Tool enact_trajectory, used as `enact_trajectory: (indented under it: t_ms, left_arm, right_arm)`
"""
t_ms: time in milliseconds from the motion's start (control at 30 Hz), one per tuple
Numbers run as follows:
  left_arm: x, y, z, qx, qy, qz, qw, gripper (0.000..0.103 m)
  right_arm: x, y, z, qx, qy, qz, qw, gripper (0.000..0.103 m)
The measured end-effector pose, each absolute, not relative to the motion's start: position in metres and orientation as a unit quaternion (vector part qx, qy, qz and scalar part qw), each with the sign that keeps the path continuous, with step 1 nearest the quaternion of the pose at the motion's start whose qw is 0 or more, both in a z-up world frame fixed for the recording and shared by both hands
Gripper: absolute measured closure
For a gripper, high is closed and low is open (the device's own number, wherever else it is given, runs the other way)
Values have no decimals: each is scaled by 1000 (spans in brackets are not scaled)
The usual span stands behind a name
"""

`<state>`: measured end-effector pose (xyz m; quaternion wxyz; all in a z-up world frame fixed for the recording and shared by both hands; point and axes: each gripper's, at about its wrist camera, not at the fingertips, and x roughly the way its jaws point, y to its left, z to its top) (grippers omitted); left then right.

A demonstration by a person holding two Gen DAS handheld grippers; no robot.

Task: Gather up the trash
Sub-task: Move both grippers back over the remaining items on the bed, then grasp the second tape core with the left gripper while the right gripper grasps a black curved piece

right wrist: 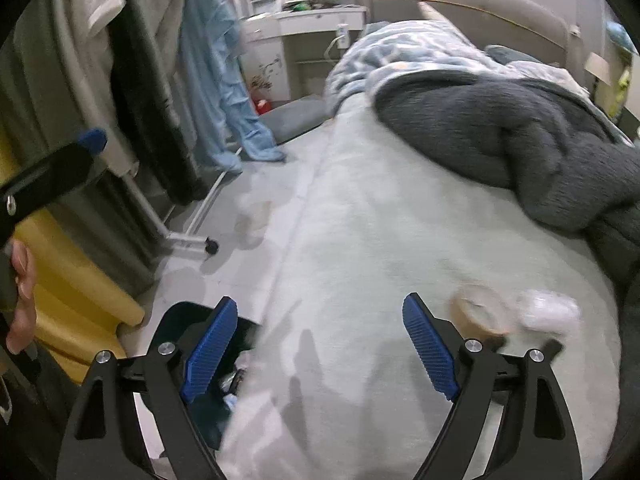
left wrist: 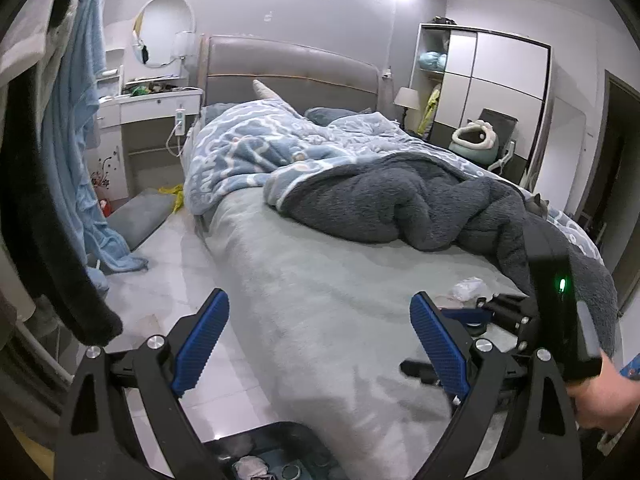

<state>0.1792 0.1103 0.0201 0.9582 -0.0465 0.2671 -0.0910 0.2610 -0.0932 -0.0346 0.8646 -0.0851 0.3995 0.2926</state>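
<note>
Both grippers, left gripper (left wrist: 320, 344) and right gripper (right wrist: 316, 350), have fingers wide apart, holding nothing. Crumpled white trash (right wrist: 548, 312) lies on the bed (right wrist: 360, 240), just right of the right fingers.

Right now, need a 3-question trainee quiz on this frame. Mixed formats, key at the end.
1. True or false: the right gripper has its fingers shut on a piece of trash.
2. Multiple choice: where does the crumpled white wrapper lie? A) on the floor, B) on the bed beside the tape roll, C) inside the black bin.
3. Fill in: the black bin sits on the ____ at the foot corner of the bed, below the left gripper.

Key
1. False: both grippers are open and hold nothing.
2. B
3. floor
</note>
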Motion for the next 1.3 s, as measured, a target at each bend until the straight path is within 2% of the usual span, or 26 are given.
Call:
enact_trajectory:
  t_ms: [500,767,1067,1300]
  left_arm:
    - [210,62,17,-59,284,-141,947,10]
    - [231,42,4,-52,311,-156,936,10]
    - [253,18,-4,-57,329,-179,925,10]
    - [266,-6,-18,-54,346,-207,914,16]
  right_arm:
    - [265,-156,-50,-81,393,281,872,17]
    - [276,-176,-69,-81,408,280,865,39]
    - [289,-187,-82,-60,421,276,862,51]
    - [291,-193,-94,-59,428,283,856,60]
